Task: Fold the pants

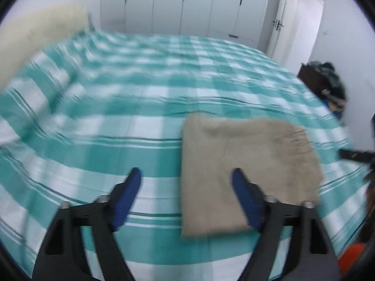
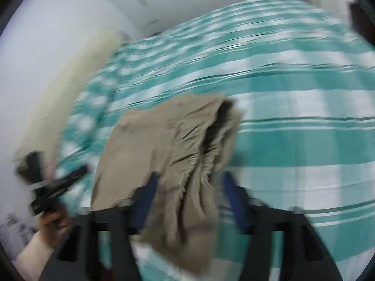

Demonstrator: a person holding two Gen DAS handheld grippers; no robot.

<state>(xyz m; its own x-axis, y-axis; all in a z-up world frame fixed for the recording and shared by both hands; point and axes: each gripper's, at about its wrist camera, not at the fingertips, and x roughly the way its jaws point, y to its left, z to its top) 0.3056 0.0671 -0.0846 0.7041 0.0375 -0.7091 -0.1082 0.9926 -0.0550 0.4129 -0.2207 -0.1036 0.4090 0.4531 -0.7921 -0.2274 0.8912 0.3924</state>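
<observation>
- The folded tan pants [image 1: 248,171] lie on the teal-and-white checked bedsheet [image 1: 145,98], toward its near right side.
- The left gripper [image 1: 186,172] hovers with its jaws spread wide, holding nothing; its right finger sits over the pants' near edge.
- The right gripper [image 2: 191,178] is spread too, the gathered waistband [image 2: 199,161] lying between its fingers.
- A cream pillow [image 2: 68,86] lies far left.

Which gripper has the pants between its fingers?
The right gripper: the tan pants bunch between its open fingers. The left gripper is open over the bedsheet, empty.
</observation>
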